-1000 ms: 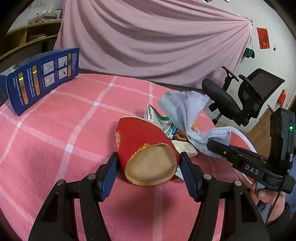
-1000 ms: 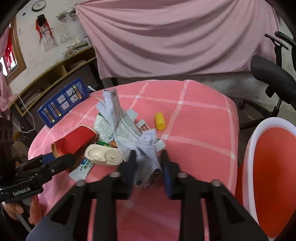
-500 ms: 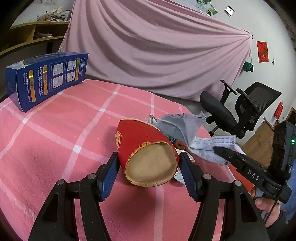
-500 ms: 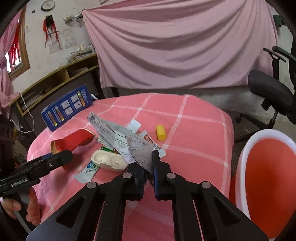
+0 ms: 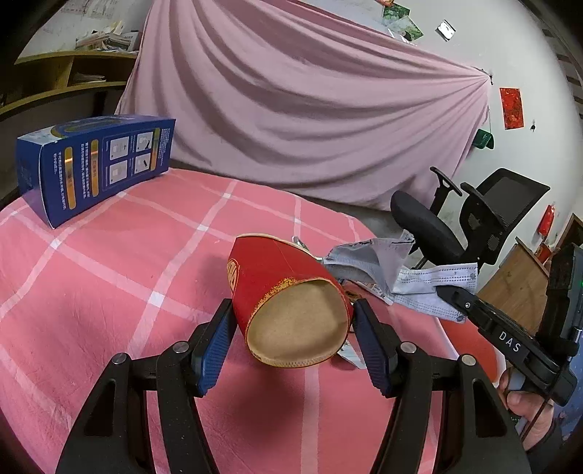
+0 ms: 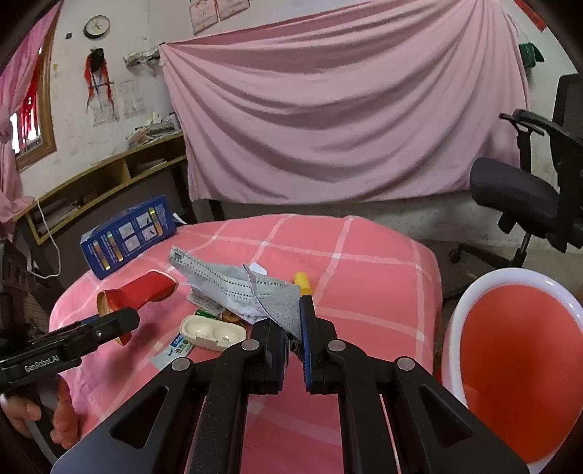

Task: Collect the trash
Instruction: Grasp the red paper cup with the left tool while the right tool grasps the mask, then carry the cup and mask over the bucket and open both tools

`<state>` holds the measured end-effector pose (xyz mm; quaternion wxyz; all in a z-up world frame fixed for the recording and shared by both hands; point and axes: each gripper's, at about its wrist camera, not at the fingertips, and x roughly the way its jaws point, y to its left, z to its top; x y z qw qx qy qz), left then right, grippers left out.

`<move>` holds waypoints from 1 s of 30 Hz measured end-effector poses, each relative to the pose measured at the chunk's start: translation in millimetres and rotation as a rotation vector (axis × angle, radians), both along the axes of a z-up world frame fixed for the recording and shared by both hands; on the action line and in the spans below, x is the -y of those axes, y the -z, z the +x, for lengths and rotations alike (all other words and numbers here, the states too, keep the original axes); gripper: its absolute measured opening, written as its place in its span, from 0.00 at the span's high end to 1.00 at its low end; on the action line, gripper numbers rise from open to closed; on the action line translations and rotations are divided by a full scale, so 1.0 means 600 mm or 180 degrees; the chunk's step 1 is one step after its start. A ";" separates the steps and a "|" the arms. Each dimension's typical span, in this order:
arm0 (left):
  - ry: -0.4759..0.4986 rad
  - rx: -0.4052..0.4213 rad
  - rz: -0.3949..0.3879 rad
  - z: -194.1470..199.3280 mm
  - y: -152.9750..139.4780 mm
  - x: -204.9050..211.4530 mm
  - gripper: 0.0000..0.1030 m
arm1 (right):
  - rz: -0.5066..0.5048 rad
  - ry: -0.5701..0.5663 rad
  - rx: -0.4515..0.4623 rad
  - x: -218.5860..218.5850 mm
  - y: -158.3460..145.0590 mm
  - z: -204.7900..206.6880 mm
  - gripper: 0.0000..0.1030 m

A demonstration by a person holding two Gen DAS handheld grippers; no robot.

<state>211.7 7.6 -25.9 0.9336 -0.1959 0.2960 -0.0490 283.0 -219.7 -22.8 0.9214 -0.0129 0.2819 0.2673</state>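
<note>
left gripper [image 5: 291,342] grasps squashed red paper cup [image 5: 291,310] sideways, mouth toward camera, ready as receptacle | right gripper [image 6: 293,324] clenched on grey face mask [image 6: 233,280], raised above pink checked tabletop [image 6: 364,277] litter

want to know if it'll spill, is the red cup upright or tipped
Tipped: the red cup lies on its side between the left gripper pads, open mouth facing the camera, nothing visible inside.

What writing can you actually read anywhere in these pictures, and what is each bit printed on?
"DAS": white letters on the side of the right gripper.
"GenRobot.AI": on the side of the left gripper.
Blue box: panels of print, too small to read.
Red paper cup: yellow logo, not legible.
Wrappers on the table, wall posters and red paper: print too blurred to read.
Wall clock: no readable numbers.
</note>
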 end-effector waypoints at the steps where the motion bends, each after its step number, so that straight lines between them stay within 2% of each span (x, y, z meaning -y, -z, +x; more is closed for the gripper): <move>1: 0.0007 0.0001 0.0010 0.000 0.000 0.001 0.43 | 0.0004 0.0003 0.0020 -0.001 -0.001 -0.002 0.95; 7: 0.0003 -0.0065 0.0153 0.008 -0.003 0.014 0.43 | 0.0115 0.0058 0.0064 0.008 -0.003 -0.005 0.95; 18: 0.0006 0.0089 0.0242 0.001 -0.009 0.029 0.43 | 0.0228 0.0064 0.0170 0.015 -0.008 -0.017 0.95; 25: 0.0009 0.0469 0.0347 -0.028 -0.036 0.058 0.43 | 0.0390 0.0205 0.0475 0.034 -0.025 -0.049 0.95; 30: 0.0099 0.0878 0.0459 -0.048 -0.086 0.107 0.43 | 0.0669 0.0361 0.0770 0.067 -0.052 -0.073 0.95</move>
